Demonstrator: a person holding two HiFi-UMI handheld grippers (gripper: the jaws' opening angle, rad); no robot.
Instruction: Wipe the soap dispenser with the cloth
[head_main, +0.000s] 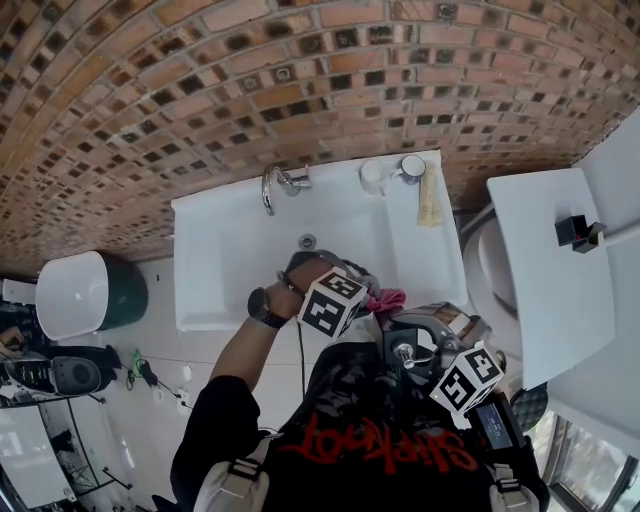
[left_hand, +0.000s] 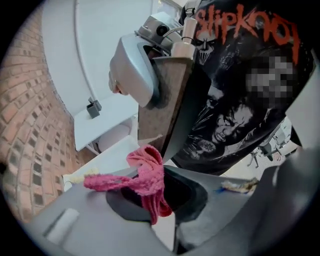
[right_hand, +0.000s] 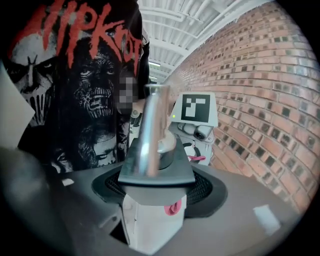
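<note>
The pink fluffy cloth (head_main: 388, 298) is over the white square sink's (head_main: 215, 250) front edge. The square metal-pump soap dispenser (head_main: 418, 345) is just before that edge.

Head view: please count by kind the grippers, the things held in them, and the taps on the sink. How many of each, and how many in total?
Grippers: 2, the left gripper and the right gripper
Pink cloth: 1, in the left gripper
Soap dispenser: 1, in the right gripper
Tap: 1
Total: 5

text: "Slipknot" | red lettering | on: black shirt (left_hand: 235, 117)
</note>
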